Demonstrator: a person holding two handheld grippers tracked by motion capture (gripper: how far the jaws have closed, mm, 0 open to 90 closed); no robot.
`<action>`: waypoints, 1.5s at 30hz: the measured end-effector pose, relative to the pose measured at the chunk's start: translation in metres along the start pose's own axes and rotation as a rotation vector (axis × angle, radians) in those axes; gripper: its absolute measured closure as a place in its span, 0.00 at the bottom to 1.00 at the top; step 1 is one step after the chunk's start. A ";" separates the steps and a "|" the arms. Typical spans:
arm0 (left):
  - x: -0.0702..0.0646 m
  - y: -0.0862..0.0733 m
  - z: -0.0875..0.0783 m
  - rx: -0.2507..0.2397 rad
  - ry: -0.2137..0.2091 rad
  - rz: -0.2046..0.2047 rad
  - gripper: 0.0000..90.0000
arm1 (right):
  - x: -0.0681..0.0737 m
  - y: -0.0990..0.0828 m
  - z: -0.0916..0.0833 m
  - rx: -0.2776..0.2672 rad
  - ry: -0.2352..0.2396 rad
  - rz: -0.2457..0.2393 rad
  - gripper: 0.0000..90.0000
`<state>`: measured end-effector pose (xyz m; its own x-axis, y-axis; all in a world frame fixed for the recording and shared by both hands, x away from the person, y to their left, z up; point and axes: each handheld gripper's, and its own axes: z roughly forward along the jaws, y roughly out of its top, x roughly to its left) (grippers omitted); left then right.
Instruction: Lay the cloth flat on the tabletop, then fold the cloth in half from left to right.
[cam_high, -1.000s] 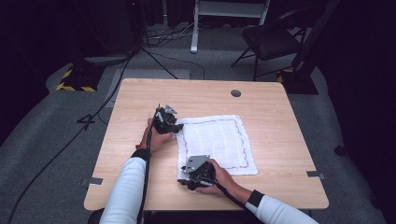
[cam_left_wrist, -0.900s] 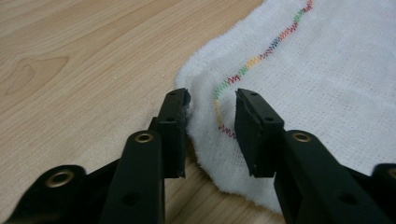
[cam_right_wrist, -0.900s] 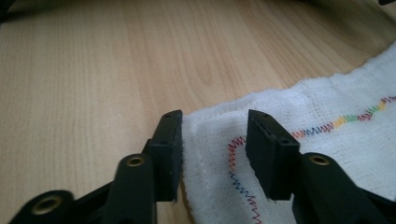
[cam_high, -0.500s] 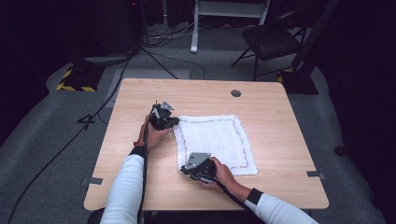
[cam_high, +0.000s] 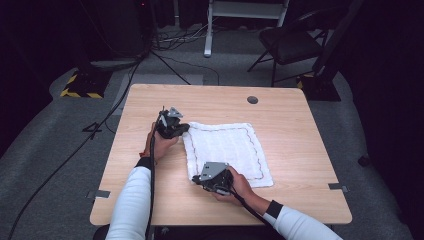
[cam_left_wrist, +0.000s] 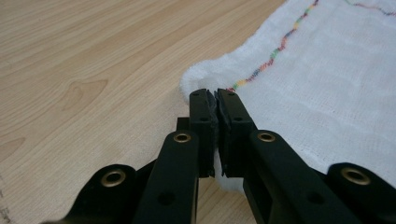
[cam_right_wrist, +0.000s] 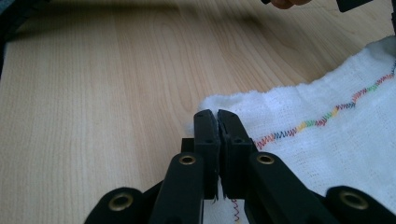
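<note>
- The right gripper (cam_high: 196, 179), a black two-jaw tool with a grey three-cornered plate on top, sits at the near left corner of the white woven cloth with a rainbow-stitched border (cam_high: 227, 150), held in the person's right hand (cam_high: 235, 186) in a white sleeve.
- In the right gripper view its jaws stand pressed together, clamped on the cloth's (cam_right_wrist: 327, 140) near left corner, with white fabric pinched in the thin seam between them; the right gripper (cam_right_wrist: 218, 122) rests low over the wood.
- The light wooden square table (cam_high: 295, 125) carries the cloth spread flat, a little right of its middle.
- The left gripper (cam_high: 184, 128), black with a trailing cable, is at the cloth's far left corner, gripped by the person's left hand (cam_high: 159, 142).
- In the left gripper view the jaws of the left gripper (cam_left_wrist: 215, 100) are together on the bunched edge of the cloth (cam_left_wrist: 336, 84), with fabric caught between the pads, just beside the coloured stitching.
- A small dark round cap (cam_high: 252, 99) is set in the tabletop near the far edge, well apart from the cloth.
- Beyond the table, on grey floor, stands a black chair (cam_high: 292, 42) at the far right.
</note>
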<state>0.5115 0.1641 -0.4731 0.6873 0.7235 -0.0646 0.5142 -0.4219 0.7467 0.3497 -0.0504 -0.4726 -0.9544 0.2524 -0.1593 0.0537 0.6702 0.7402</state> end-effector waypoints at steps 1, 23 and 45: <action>0.000 0.000 -0.002 -0.007 -0.002 -0.007 0.95 | 0.000 0.000 0.000 0.000 0.000 0.000 0.97; -0.014 0.016 -0.014 -0.028 0.063 0.075 0.95 | -0.007 -0.001 -0.028 -0.054 -0.041 -0.002 0.97; -0.035 0.033 0.010 -0.067 0.037 0.043 0.95 | -0.022 -0.021 -0.071 -0.101 -0.104 0.060 0.97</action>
<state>0.5099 0.1196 -0.4531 0.6878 0.7258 -0.0077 0.4481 -0.4162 0.7912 0.3486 -0.1197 -0.4384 -0.9143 0.3649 -0.1758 0.0753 0.5797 0.8114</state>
